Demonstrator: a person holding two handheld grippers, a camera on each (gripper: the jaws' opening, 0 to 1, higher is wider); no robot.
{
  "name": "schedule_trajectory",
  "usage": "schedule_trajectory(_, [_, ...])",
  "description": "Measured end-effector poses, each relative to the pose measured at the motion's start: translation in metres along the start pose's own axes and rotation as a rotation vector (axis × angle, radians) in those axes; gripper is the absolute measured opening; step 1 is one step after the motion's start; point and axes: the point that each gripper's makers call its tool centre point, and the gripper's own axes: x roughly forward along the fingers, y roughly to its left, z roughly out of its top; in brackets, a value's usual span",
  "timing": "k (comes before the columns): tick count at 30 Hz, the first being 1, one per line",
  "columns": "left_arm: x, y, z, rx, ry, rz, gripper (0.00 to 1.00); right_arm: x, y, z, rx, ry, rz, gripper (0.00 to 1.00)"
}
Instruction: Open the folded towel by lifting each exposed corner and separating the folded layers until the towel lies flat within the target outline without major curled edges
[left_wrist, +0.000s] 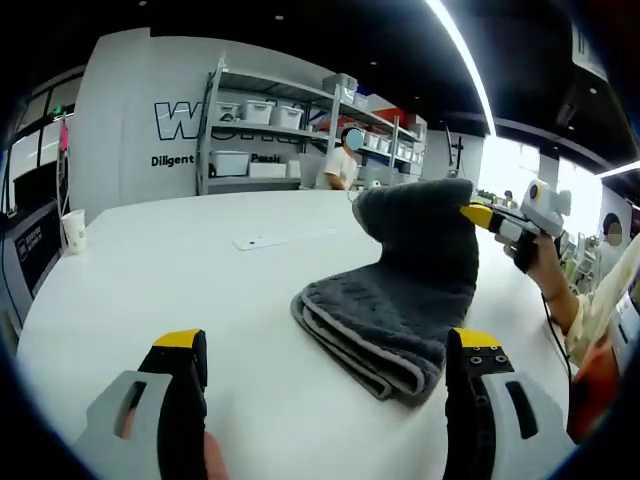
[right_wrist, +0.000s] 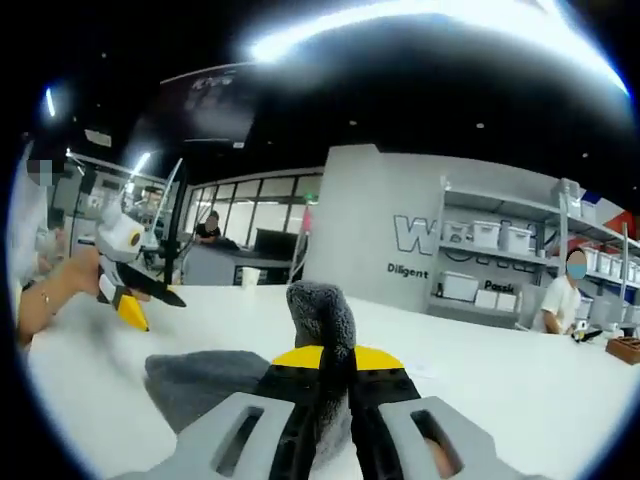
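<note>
My right gripper (right_wrist: 335, 368) clenches a corner of the grey towel (left_wrist: 400, 305), raised off the white table (left_wrist: 200, 270). My left gripper (left_wrist: 325, 365) hovers released, the folded towel lying just beyond its jaws.

One towel (left_wrist: 400, 300), two tools (left_wrist: 325, 365) (right_wrist: 335, 365), one cup (left_wrist: 73, 230).

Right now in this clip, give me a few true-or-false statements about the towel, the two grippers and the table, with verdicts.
1. The dark grey folded towel lies fully flat on the white table. False: one corner is lifted up.
2. The right gripper is shut on a corner of the towel. True.
3. The left gripper grips the towel. False: its jaws stand open, short of the towel.
4. A white paper cup stands near the table's edge. True.
5. The towel is bright red. False: it is dark grey.
</note>
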Motion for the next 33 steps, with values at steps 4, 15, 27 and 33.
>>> schedule_trajectory(4, [-0.002,0.000,0.001,0.003,-0.002,0.002,0.98,-0.007,-0.006,0.001,-0.020,0.002,-0.041,0.02])
schedule_trajectory(15, [-0.003,0.006,0.000,-0.005,0.001,0.012,0.98,-0.033,-0.030,-0.019,-0.031,0.053,-0.161,0.02])
schedule_trajectory(27, [0.000,0.007,-0.005,-0.009,0.018,0.013,0.98,-0.053,-0.050,-0.060,0.059,0.165,-0.249,0.02])
schedule_trajectory(33, [0.000,0.006,-0.005,-0.009,0.022,0.011,0.98,-0.059,-0.055,-0.076,0.067,0.232,-0.282,0.04])
